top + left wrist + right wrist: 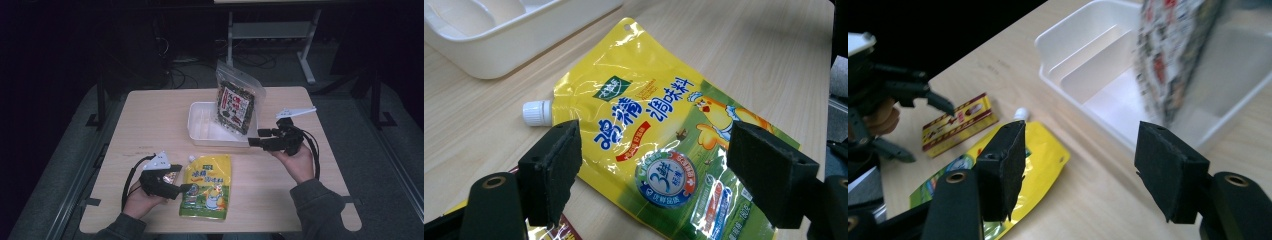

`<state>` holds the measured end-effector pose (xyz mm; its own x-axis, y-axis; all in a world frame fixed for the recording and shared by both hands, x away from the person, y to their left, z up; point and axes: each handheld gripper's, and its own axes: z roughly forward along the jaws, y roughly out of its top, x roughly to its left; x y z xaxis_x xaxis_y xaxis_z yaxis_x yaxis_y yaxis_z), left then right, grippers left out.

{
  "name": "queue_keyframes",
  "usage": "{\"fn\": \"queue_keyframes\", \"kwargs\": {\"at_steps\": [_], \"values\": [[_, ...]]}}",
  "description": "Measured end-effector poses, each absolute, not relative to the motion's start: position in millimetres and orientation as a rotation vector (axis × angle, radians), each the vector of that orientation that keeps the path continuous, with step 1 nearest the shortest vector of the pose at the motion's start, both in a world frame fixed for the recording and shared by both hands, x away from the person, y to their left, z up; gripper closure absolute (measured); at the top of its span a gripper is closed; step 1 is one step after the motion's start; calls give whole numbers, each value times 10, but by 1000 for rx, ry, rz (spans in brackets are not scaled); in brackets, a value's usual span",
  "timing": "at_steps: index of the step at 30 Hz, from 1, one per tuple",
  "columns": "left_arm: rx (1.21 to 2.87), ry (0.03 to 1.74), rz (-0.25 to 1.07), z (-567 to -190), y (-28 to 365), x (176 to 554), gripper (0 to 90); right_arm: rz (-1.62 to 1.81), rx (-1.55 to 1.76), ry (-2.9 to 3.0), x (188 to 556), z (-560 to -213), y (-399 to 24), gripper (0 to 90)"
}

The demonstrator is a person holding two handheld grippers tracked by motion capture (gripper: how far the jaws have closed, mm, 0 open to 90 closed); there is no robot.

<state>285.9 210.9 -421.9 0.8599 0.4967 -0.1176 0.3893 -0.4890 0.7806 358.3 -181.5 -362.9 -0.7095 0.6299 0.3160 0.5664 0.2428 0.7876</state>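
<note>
My left gripper (651,170) is released, jaws straddling the yellow pouch (206,186); right gripper (1088,170) is released near the tray (200,131). Pouch lies flat near the table (150,120) front edge, long axis near-to-far, cap (537,113) pointing toward the tray.

**My black two-jaw grippers, seen from above**

My left gripper (184,189) and right gripper (254,141) are matte black, each topped by a grey three-cornered plate, with a black cable looping back. My pads (555,167) are blocky dark foam, bolted to rounded arms. My sleeves (318,205) are dark grey.
</note>
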Motion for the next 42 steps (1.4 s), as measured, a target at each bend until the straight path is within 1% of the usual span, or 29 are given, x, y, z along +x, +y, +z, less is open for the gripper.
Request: {"fn": "queue_keyframes", "kwargs": {"at_steps": [5,11,20,23,29,32,34,35,38,40,41,42], "values": [[2148,639,152,-4229,2096,2862,216,1455,1122,2516,3475,-3742,-1632,349],[2153,635,148,-4229,2086,2854,215,1414,1144,2587,3486,-3909,-1503,349],[2152,632,145,-4227,2084,2860,214,1294,1194,2702,3630,-4130,-1281,381],[2152,645,145,-4233,2080,2862,195,1254,1204,2739,3670,-4197,-1199,386],[2163,641,147,-4229,2059,2861,189,1219,1203,2777,3734,-4305,-1086,405],[2169,640,144,-4240,2041,2862,182,1195,1239,2797,3770,-4374,-1068,439],[2170,640,140,-4247,2037,2862,180,1195,1243,2795,3778,-4393,-1051,483],[2173,640,138,-4251,2035,2860,180,1195,1243,2795,3778,-4393,-1051,483],[2172,639,139,-4251,2033,2857,179,1177,1284,2808,3818,-4455,-1035,546],[2172,639,138,-4249,2034,2858,179,1172,1297,2805,3829,-4475,-1037,553],[2171,641,137,-4249,2035,2858,179,1180,1311,2817,3850,-4507,-1039,584],[2170,641,137,-4250,2036,2859,179,1180,1311,2817,3850,-4507,-1039,584]]}}
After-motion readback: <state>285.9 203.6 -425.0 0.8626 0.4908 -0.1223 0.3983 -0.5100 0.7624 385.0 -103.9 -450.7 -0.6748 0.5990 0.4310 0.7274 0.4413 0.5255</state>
